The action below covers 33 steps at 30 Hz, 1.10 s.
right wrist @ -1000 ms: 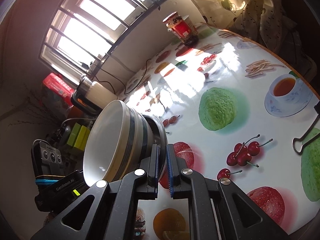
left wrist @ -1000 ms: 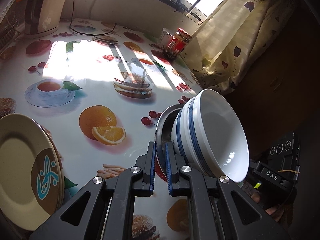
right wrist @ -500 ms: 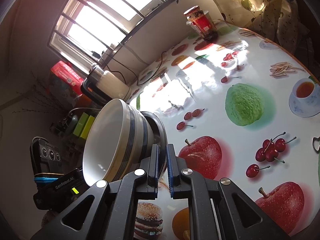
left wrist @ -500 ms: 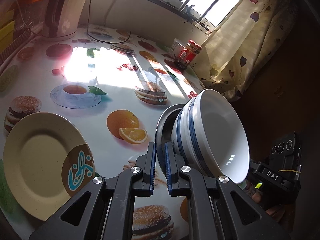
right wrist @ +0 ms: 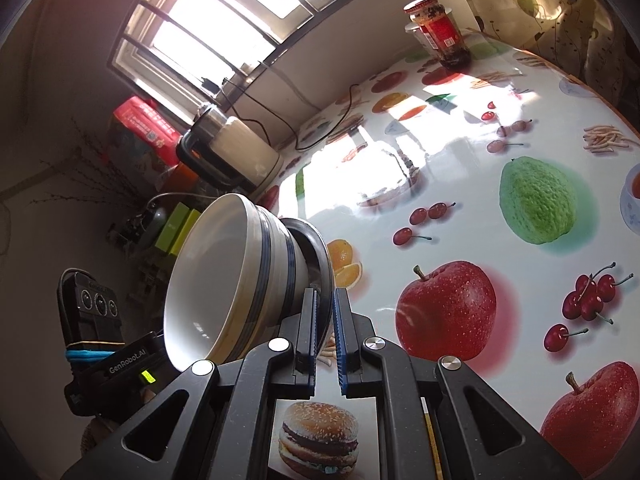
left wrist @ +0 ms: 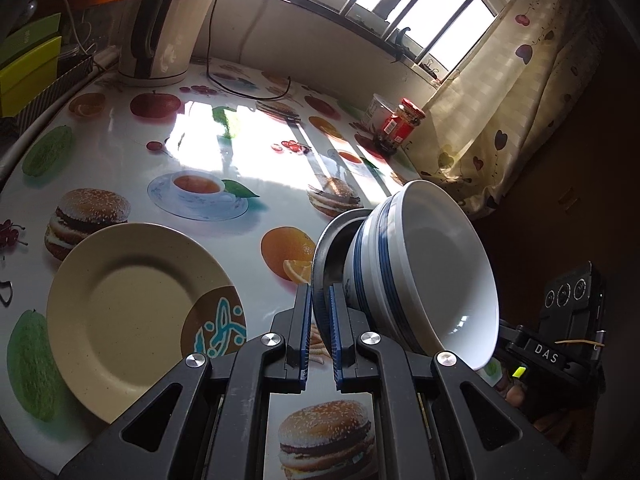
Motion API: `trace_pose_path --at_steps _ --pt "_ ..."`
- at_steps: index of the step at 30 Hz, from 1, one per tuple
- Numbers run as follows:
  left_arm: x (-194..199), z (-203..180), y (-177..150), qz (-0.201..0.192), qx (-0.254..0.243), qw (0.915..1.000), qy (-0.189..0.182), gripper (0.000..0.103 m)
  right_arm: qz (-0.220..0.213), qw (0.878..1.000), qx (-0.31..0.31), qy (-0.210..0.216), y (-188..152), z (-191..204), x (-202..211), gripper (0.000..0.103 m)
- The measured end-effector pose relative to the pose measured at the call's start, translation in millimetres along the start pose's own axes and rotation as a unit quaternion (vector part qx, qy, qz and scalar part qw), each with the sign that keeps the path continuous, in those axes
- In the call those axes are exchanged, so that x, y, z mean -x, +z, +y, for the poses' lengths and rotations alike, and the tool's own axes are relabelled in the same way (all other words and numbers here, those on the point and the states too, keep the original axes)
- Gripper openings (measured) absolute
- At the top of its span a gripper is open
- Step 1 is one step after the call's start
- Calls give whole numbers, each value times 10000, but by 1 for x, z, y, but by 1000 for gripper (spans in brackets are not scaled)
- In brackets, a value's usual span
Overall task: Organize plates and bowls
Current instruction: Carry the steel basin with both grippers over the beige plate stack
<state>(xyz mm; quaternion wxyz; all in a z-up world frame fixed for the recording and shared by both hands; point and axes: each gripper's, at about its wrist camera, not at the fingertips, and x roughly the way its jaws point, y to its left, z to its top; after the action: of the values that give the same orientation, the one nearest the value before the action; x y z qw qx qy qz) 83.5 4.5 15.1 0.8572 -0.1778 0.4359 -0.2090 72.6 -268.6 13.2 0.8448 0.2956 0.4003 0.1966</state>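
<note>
Above the fruit-print table (left wrist: 132, 160), both my grippers carry one nested stack by the rim of its outer metal bowl (left wrist: 326, 248): left gripper (left wrist: 319, 332) pinched narrow on that rim from one side, right gripper (right wrist: 325, 332) likewise from the other. Nested inside are white bowls with blue bands (left wrist: 424, 276).

Progress, as I judge it: bowls already gathered into a single stack, not yet set down. One cream plate (left wrist: 132, 316) lies flat on the table, left of the stack; whether more plates remain, I cannot tell.

Orientation: stack tipped on its side, axis near horizontal. Mouth faces away from the plate, toward the right gripper's body; base toward the plate.
</note>
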Motion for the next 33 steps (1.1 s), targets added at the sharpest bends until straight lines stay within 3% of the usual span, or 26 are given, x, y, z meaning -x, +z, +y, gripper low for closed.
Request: trace_pose_path --at_steps 33 --pt "35 57 -7 -274 442 9979 375 7 558 9975 377 231 -7 45 -59 9"
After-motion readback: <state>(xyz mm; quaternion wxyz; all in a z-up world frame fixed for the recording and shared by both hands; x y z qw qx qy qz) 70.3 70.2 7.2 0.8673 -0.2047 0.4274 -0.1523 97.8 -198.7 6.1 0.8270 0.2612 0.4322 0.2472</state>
